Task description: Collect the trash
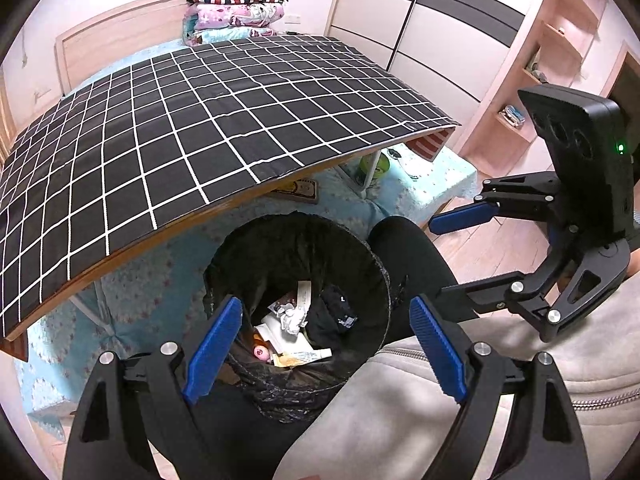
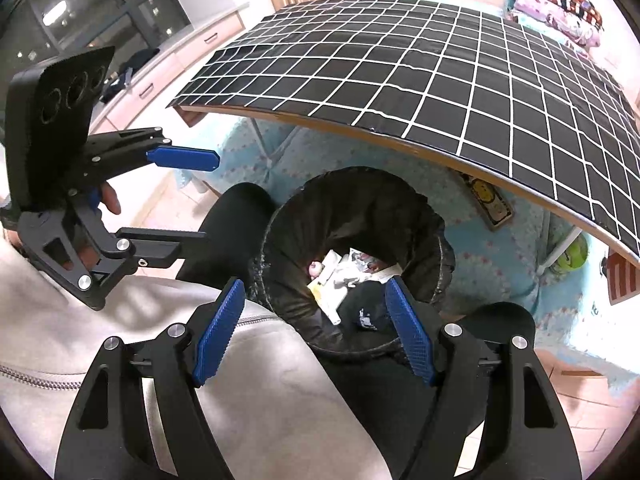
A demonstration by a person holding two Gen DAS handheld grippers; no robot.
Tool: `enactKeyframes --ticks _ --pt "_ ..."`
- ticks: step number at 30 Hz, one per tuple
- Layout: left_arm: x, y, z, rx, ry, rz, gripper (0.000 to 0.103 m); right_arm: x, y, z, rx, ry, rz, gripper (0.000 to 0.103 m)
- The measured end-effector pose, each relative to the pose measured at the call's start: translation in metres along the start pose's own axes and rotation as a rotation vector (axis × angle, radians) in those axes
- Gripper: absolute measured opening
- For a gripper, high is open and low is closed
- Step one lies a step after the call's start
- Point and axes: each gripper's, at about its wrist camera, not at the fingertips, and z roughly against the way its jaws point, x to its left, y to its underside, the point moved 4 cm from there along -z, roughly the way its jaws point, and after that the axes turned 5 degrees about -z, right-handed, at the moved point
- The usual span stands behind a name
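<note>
Black plastic lines the bin (image 1: 298,300) that stands on the floor between the person's knees, hard against the foot of the low table; inside it lie crumpled paper (image 1: 292,318), a flat white carton, a small tube, something pink and round, and a dark scrap of cloth or wrapper; so the trash, as far as I can see, is already in there. Both tools hang over it, tilted down; the left gripper (image 1: 326,354) has its blue pads spread wide with nothing between them, and the right gripper (image 2: 314,336) stands likewise parted and empty, just beside the other.

The checked cloth (image 1: 200,120) on the table shows bare; I see no litter left on it; a green ball and a yellow-printed card lie on the blue bedding under the table, though whether those count as rubbish I cannot say.

If the step in hand is the letting-go, it looks done, and the sensible thing is to lift both tools straight up and clear of the rim before swinging back, so a finger does not catch the loose liner and drag the bin over. If another piece is wanted, one hand should go while the other waits aside; the two sit close enough to knock. Any reach beneath the table wants a low, level approach, minding the board's edge.
</note>
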Motion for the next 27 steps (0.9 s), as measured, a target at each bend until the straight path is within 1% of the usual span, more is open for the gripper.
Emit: enactKeyframes --ticks 3,8,17,27 --pt "-0.0013 -0.0004 0.0004 -0.005 -0.003 -0.010 0.083 0.0012 0.0002 -0.0013 0.005 0.008 0.009 0.073" --pt "0.0029 0.0005 -0.0006 -0.002 -0.010 0.013 0.083 0.0030 -0.0002 -0.0023 0.006 0.014 0.013 0.073" --pt "0.0040 0.0010 -0.0022 0.004 -0.012 0.016 0.083 0.0040 0.0002 -0.0010 0.003 0.014 0.017 0.073" --pt "0.0028 0.0009 -0.0043 0.008 -0.003 0.016 0.083 0.0048 -0.0006 -0.0007 0.003 0.014 0.019 0.073"
